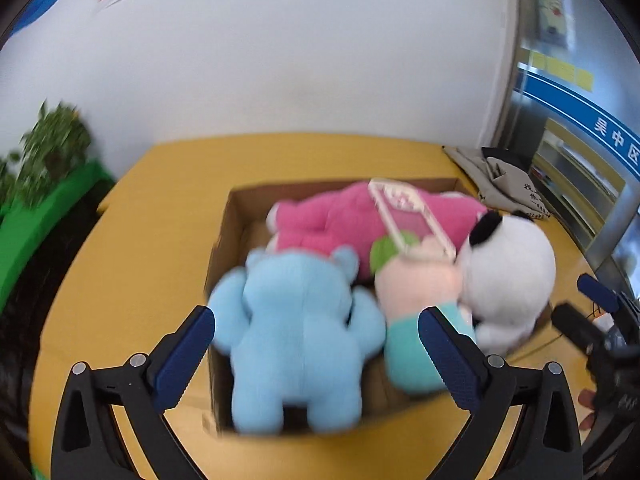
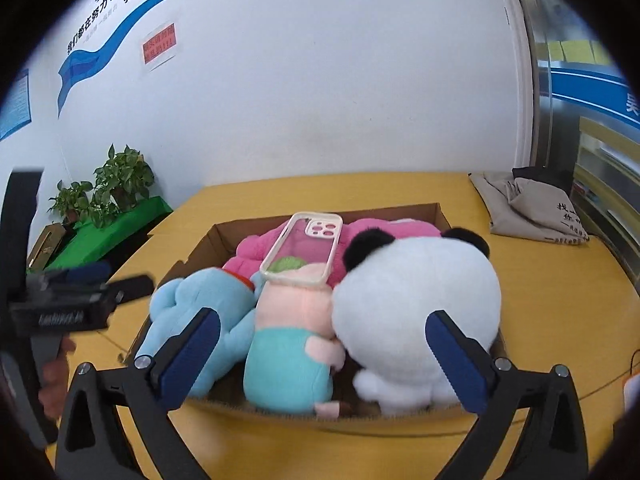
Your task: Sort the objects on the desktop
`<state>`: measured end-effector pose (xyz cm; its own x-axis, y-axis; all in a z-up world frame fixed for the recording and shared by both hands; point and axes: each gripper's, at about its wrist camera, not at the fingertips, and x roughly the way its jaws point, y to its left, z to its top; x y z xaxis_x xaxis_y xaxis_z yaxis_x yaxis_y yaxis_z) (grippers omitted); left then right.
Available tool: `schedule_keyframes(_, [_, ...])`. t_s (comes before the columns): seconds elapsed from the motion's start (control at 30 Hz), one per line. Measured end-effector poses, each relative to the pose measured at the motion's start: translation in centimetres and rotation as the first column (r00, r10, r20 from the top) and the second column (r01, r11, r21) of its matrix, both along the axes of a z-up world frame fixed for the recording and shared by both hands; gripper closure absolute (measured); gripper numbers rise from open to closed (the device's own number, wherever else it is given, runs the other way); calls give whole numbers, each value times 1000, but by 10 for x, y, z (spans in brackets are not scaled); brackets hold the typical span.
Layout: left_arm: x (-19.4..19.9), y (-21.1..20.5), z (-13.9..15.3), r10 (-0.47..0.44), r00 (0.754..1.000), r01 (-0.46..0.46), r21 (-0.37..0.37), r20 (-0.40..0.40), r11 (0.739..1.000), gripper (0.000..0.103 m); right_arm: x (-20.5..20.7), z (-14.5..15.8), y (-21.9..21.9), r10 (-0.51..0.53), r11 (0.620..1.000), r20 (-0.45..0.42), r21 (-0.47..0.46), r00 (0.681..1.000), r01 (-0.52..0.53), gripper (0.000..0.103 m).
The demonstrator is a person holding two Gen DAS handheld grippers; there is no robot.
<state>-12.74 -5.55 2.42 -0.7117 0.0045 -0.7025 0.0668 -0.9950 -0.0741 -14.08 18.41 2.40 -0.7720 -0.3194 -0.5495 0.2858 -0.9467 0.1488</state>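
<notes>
A cardboard box on the yellow desk holds four plush toys, with a clear phone case perched loosely on top. Both tools, left tool and right tool, hover spread apart, empty, just before the box. Nudging a toy would likely tip the case off.

Box on desk. In box, front row left to right: bear, pig, panda. Big plush behind them. Phone case atop plush and pig. Bag at desk's far right.
</notes>
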Motion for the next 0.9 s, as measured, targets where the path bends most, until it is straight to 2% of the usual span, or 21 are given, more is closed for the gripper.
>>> schedule_keyframes(0.1, [49, -6, -13, 74, 997, -75, 42, 18, 996, 0, 22, -6, 3, 7, 1000, 20, 3, 1000, -8, 0])
schedule_keyframes(0.2, [79, -5, -20, 103, 994, -105, 74, 29, 992, 0, 44, -15, 4, 6, 999, 34, 34, 999, -7, 1])
schedule_keyframes(0.37, [113, 15, -14, 106, 994, -106, 0, -1, 994, 0, 73, -22, 14, -35, 997, 33, 66, 999, 33, 0])
schedule_keyframes(0.57, [125, 33, -6, 60, 998, -60, 10, -23, 998, 0, 95, -16, 24, -85, 990, 4, 110, 996, 84, 0])
schedule_keyframes(0.9, [128, 44, 0, 64, 997, -65, -13, -50, 998, 0, 98, -13, 31, -92, 989, 1, 120, 996, 91, 0])
